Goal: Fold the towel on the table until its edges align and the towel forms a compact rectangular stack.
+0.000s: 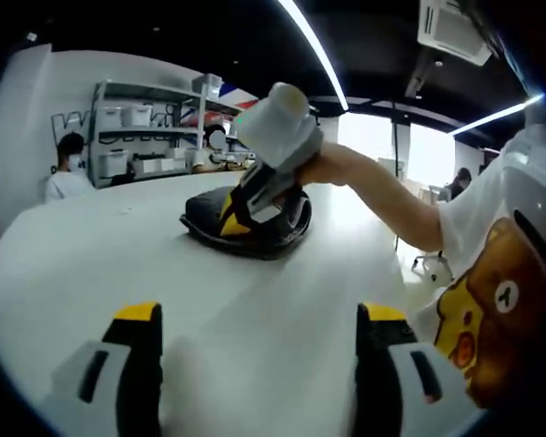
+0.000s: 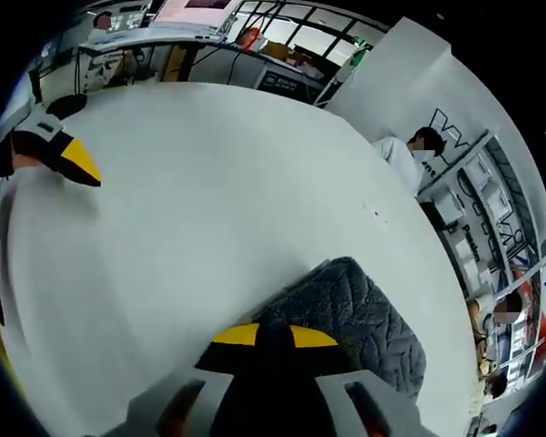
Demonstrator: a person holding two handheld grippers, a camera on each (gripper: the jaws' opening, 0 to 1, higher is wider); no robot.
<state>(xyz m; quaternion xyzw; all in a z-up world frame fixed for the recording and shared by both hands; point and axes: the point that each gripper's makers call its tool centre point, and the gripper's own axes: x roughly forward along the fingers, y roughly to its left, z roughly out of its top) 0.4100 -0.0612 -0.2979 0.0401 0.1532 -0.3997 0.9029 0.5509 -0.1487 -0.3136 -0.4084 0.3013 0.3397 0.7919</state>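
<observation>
The left gripper (image 1: 255, 350) hovers over bare white table (image 1: 91, 264) with its jaws spread wide and nothing between them; the towel (image 1: 255, 238) lies well ahead of those tips, a dark bunched heap near the table's middle. There the right gripper (image 1: 255, 211) presses down into the heap. In the right gripper view its jaws (image 2: 273, 339) stand nearly closed, pinching a fold of the dark quilted towel (image 2: 364, 314), which spreads just beyond the tips. The fold seems mid-way: the heap is not yet a neat rectangle. Next, the held edge likely needs carrying across to meet the opposite edge
</observation>
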